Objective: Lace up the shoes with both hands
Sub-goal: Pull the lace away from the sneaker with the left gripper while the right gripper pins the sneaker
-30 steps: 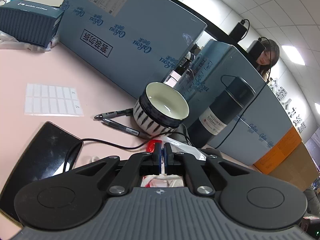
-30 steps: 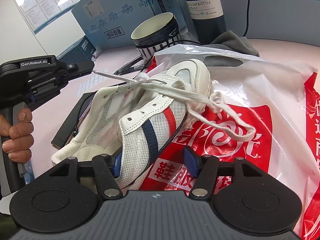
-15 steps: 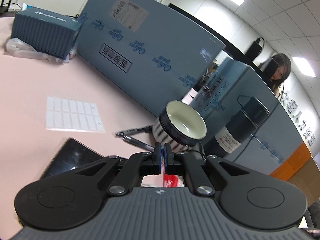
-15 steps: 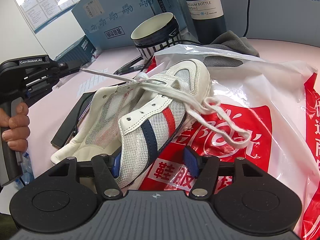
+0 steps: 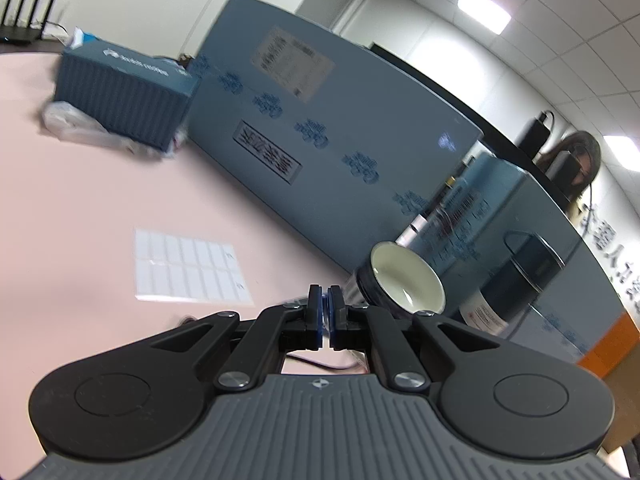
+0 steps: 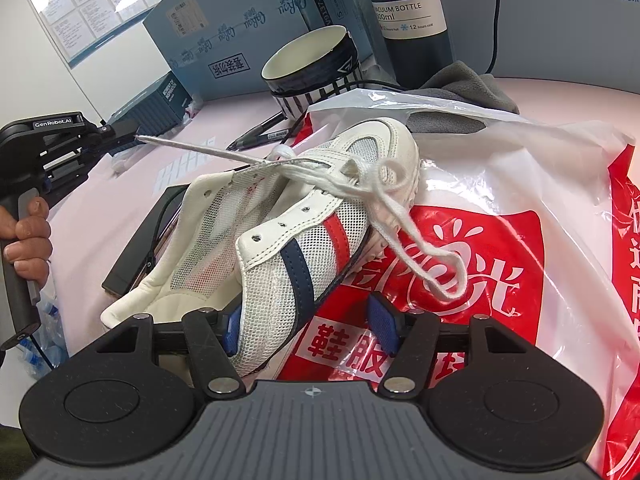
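Your left tongs (image 6: 134,136), at the right wrist view's left edge, pinch the white lace (image 6: 208,151) stretched taut from the shoe (image 6: 320,216) lying on a red-and-white bag (image 6: 500,240) mid-frame; your right tongs (image 6: 306,322) stand spread around its heel. The left wrist view shows only a bowl (image 5: 406,284) on the worktop (image 5: 80,220).

In the left wrist view, motion blur smears the cardboard box (image 5: 320,120) and its label. In the right wrist view, the shoe (image 6: 288,240) heel hides behind the right hand-held gripper (image 6: 308,320); the plastic bag (image 6: 520,200) is cut off at right.
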Available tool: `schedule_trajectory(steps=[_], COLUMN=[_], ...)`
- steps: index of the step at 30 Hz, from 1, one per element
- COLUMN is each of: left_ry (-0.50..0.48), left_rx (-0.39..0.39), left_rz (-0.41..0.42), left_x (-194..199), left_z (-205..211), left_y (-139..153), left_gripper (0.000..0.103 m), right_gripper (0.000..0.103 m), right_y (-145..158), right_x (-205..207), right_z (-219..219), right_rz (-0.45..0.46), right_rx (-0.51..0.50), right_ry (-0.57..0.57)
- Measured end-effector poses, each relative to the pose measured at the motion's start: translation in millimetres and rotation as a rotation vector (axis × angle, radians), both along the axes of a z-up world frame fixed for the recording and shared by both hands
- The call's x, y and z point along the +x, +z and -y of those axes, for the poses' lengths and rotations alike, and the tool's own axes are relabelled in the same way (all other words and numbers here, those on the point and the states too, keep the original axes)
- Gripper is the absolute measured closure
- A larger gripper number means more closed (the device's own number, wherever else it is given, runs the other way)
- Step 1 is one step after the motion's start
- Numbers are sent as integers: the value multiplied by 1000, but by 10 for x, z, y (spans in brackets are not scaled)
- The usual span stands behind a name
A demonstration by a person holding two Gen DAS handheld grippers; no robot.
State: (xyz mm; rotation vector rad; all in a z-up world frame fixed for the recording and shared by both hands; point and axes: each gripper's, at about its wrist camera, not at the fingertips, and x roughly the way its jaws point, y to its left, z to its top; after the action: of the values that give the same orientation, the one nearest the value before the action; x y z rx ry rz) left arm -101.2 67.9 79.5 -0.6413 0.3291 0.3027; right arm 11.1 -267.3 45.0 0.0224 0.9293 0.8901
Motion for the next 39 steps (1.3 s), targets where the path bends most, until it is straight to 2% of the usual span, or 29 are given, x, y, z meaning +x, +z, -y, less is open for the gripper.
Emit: schedule_trajectory(steps=[6,18,39], left_ry=[61,121,171], left_rx=[2,17,41], left_rz=[12,19,31], left_x=[-82,-206,-296], left_z=[-148,-305,-471], left_y=[33,67,140], left_gripper=[101,101,101], right_gripper=[45,45,44], right_y=[-4,-15,-21], right_x=[0,-11,-27], right_z=[3,0,5], right_rz=[0,0,1], right_rx=[1,5,9], right_ry=[1,-6,-20])
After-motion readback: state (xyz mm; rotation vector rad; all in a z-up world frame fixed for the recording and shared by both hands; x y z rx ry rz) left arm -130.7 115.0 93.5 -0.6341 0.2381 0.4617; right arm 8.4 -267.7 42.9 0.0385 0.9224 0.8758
